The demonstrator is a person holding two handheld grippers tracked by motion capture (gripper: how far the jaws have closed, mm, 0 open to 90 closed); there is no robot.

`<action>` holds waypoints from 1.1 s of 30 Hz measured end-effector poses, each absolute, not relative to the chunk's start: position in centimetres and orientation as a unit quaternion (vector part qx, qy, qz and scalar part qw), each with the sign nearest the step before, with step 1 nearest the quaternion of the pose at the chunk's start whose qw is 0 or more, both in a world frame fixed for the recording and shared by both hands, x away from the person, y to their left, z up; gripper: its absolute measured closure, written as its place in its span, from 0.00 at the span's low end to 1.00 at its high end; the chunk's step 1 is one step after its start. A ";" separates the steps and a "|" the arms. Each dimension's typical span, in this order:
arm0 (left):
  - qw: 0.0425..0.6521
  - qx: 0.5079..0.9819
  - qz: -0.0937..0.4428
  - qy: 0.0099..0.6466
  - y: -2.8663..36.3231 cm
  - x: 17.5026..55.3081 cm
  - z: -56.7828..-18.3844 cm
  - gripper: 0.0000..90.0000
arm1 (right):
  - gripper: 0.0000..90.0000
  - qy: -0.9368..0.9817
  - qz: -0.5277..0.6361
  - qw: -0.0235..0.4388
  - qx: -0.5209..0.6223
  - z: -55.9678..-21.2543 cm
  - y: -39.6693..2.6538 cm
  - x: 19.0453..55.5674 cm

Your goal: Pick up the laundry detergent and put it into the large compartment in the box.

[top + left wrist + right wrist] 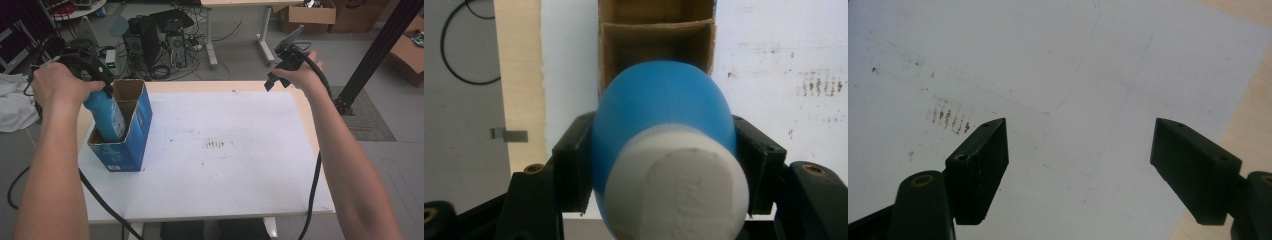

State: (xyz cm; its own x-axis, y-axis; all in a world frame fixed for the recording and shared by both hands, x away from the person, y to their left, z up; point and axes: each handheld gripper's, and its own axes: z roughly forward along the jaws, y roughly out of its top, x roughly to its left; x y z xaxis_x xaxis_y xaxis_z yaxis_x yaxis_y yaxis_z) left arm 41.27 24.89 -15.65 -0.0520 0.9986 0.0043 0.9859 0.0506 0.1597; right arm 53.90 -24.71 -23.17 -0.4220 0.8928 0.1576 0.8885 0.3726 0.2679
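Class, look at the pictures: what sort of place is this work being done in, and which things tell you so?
Probably a lab or workshop: desktop computer towers with tangled cables on the floor, stacked cardboard boxes, and a plain work table with a marked white top.

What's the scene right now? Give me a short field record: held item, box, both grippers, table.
held item: blue bottle with a white cap, clamped near its cap end
left gripper: shut on the bottle, jaws on either side of it
bottle position: partly inside the near compartment of the box, tilted
box: blue cardboard box, open top, inner divider, upright at the table's left edge
right gripper: open, nothing between jaws, held above the table's far right
table: white sheet with brown smudges near its middle
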 end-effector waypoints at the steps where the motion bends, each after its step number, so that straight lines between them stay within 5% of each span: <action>1: 0.051 0.687 0.056 0.723 25.0 41.4 -16.1 0.42 | 0.26 0.829 0.156 0.007 0.538 -23.2 -24.7 53.9; 33: 0.021 0.701 0.016 0.712 24.7 42.5 -24.5 0.42 | 0.26 0.829 0.149 0.008 0.538 -23.8 -25.1 53.9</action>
